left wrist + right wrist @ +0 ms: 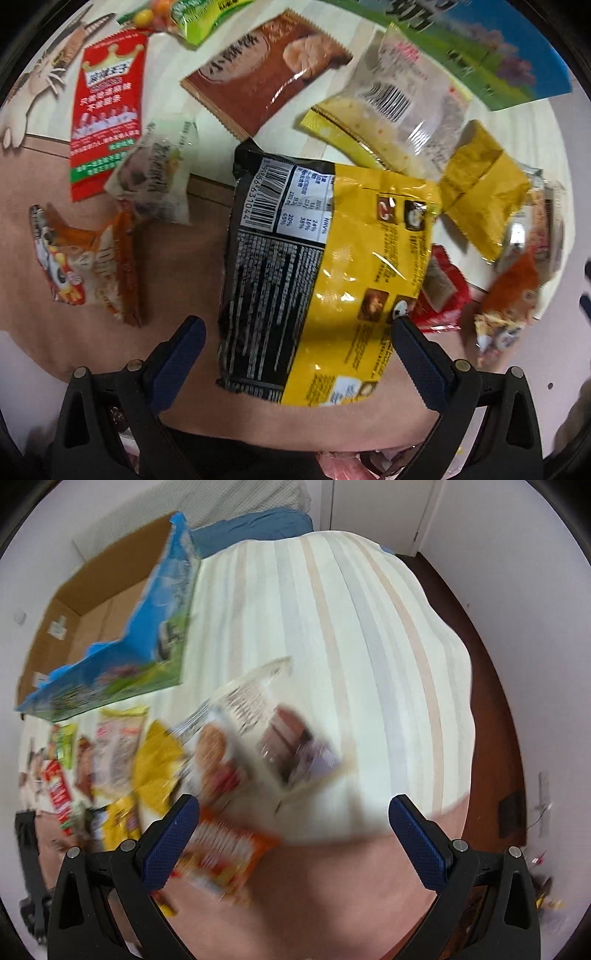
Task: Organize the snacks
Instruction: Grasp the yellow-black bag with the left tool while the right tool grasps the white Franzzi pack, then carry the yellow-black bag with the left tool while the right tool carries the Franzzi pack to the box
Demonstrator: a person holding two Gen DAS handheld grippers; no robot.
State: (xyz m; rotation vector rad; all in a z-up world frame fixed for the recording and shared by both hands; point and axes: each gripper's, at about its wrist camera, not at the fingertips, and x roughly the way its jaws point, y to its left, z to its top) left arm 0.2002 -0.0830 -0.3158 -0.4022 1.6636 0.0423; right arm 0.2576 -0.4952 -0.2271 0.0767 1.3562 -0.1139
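Many snack packets lie scattered on a round table with a striped cloth point(332, 627). In the left wrist view a yellow and black packet point(325, 273) lies face down between the open fingers of my left gripper point(295, 332), which is empty. Around it are a red crown packet point(105, 122), a brown pastry packet point(266, 77), a clear barcode packet point(399, 110) and an orange packet point(96, 266). My right gripper point(293, 812) is open and empty, above a blurred white packet point(266, 731) and an orange packet point(221, 853).
An open cardboard box point(110, 602) with blue and green printed sides stands at the table's far left; its side also shows in the left wrist view point(480, 48). A mustard packet point(480, 188) and a red packet point(443, 295) lie to the right. Dark floor point(495, 701) surrounds the table.
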